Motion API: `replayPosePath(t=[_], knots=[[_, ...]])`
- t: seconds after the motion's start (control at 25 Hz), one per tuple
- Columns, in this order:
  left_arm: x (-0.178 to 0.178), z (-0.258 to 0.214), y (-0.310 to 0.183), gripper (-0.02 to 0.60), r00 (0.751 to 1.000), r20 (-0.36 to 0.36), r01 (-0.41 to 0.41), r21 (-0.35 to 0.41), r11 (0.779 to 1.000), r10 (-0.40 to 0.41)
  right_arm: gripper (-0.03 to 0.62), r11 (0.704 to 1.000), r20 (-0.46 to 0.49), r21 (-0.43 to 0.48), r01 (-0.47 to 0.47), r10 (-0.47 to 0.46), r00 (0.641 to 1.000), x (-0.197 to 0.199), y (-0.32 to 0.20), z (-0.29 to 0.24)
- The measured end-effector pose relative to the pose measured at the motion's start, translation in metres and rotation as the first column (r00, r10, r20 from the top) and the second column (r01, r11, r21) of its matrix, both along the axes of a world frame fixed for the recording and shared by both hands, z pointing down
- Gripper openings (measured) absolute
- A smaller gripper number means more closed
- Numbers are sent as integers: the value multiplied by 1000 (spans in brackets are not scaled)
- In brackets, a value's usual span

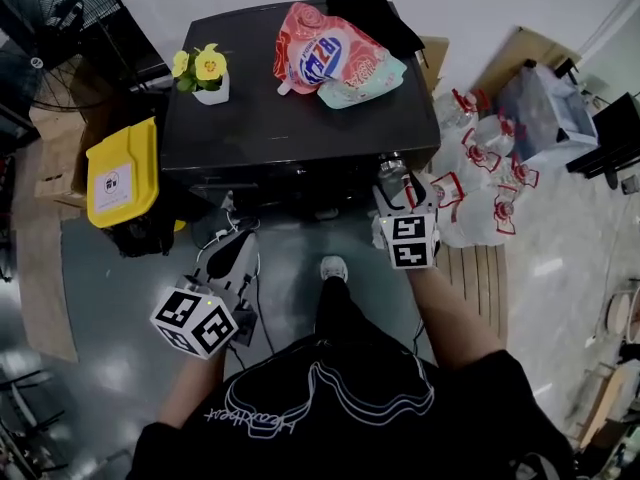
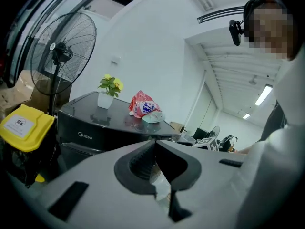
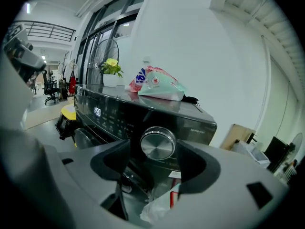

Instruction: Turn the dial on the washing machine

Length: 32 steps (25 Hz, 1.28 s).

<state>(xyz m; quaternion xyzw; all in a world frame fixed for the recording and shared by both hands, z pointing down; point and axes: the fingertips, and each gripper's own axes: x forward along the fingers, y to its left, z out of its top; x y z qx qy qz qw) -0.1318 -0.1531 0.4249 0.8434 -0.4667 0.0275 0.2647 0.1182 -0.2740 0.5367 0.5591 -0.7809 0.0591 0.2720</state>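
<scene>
The dark washing machine [image 1: 280,118] stands in front of me, its front panel facing me. Its round silver dial [image 3: 157,143] sits on the right of that panel, with a lit display [image 3: 96,111] to its left. My right gripper [image 1: 397,186] is up at the machine's front right corner. In the right gripper view this gripper [image 3: 157,152] is open, the dial showing in the gap between its jaws with space on both sides. My left gripper [image 1: 238,240] hangs low at the left, away from the machine, and its jaws [image 2: 155,144] meet with nothing between them.
On the machine's top stand a pot of yellow flowers [image 1: 205,73] and a red detergent bag [image 1: 325,58]. A yellow bin [image 1: 122,173] and a fan [image 1: 50,18] are at the left. Clear plastic bottles [image 1: 480,183] crowd the floor at the right. My foot [image 1: 333,267] is near the machine's base.
</scene>
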Motion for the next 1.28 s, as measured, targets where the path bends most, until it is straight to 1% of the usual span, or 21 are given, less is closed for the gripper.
replayPosePath(t=[0.24,0.44,0.68,0.88,0.96,1.16,1.28], knots=[[-14,14,-7,5,999,-9,44,-32,999,-44,282,999,10,0,-39,39,999,2,-22,11],[-16,26,-8,5,998,-16,57,-55,997,-58,275,998,-2,16,-54,54,999,2,-27,13],[-17,24,-9,5,998,-14,62,-53,997,-63,282,998,-10,24,-66,66,998,3,-26,14],[-17,22,-13,5,998,-20,62,-51,997,-63,282,998,-8,26,-59,59,998,2,-26,13],[-16,21,-14,5,997,-27,65,-52,996,-67,282,998,11,17,-64,63,998,3,-26,14],[-11,20,-18,5,997,-38,68,-52,996,-70,282,997,97,-14,-82,83,992,8,-28,16],[-9,19,-19,5,997,-43,65,-57,996,-67,282,992,207,-71,-104,117,971,8,-28,18]])
